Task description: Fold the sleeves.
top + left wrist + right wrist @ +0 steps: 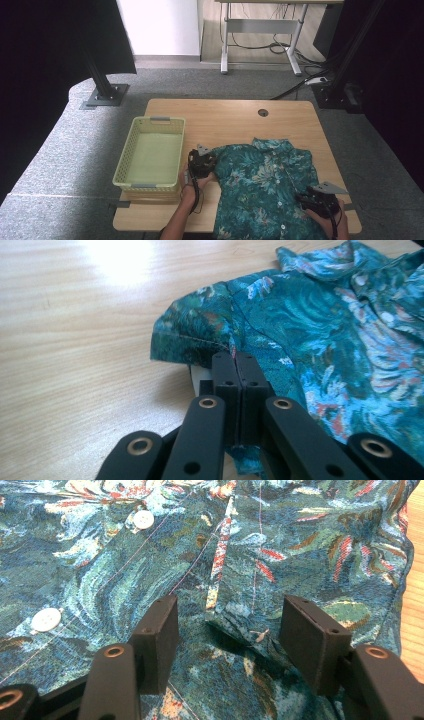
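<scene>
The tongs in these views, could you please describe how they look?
Both the left tongs and right tongs are matt black, with flat block-shaped pads on linked bars joined by brass-ringed pivots. From above, each carries a grey three-cornered plate, and a dark cable trails from the left one. Both forearms appear bare.

Place: a lab or recording studio space is showing here.
Floor: grey carpet (60, 150) is running under a wooden table (225, 115).
Surround: black curtains (45, 45) are hanging left and right on metal stands (102, 85).
Far side: cables (300, 80) are trailing beneath a height-adjustable desk (262, 35).
</scene>
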